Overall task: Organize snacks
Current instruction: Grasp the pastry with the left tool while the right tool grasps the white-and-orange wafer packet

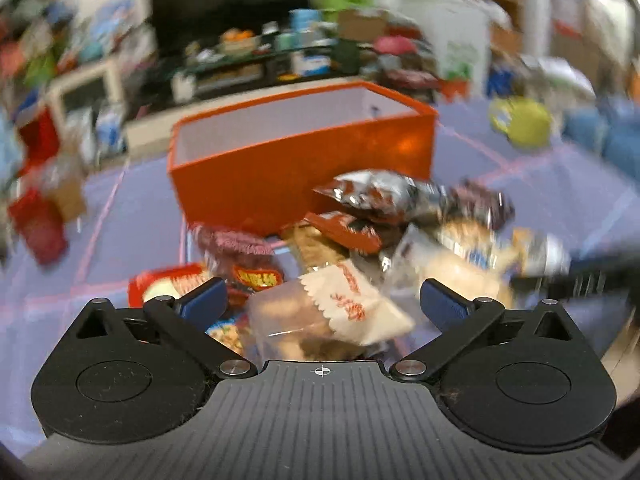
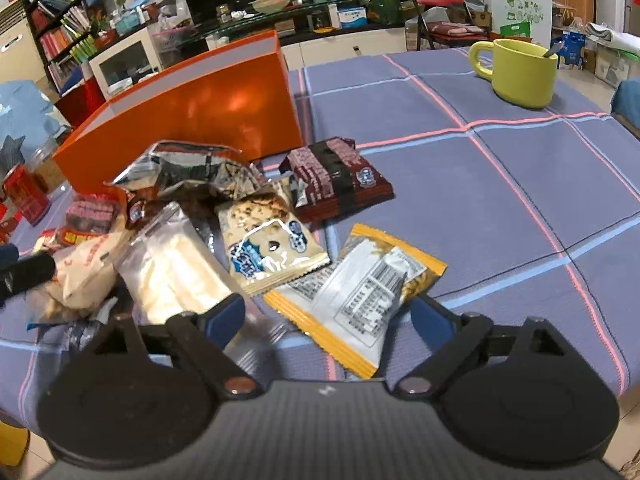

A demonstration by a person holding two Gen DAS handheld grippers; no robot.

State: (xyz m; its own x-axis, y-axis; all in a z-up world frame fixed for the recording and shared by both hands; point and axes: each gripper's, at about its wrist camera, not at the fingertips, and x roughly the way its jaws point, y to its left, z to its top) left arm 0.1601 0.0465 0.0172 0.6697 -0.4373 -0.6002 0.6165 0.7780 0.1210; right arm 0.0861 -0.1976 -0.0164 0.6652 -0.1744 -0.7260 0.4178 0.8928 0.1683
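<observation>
A pile of snack packets lies on the checked cloth in front of an open orange box [image 1: 304,168], which also shows in the right wrist view [image 2: 192,116]. My left gripper [image 1: 322,300] is open, its jaws either side of a clear packet with a white label [image 1: 340,312]. A silver and brown bag [image 1: 372,196] sits against the box. My right gripper [image 2: 328,312] is open just above a yellow-edged packet [image 2: 360,292]. Beside it lie a cookie packet [image 2: 268,240], a dark brown packet [image 2: 336,180], a clear packet [image 2: 180,268] and a crumpled silver bag [image 2: 192,172].
A yellow-green mug [image 2: 520,72] with a spoon stands at the table's far right. A red can [image 2: 24,196] and a jar stand left of the box. The table's near edge runs under my right gripper. A TV stand, shelves and a red chair lie beyond the table.
</observation>
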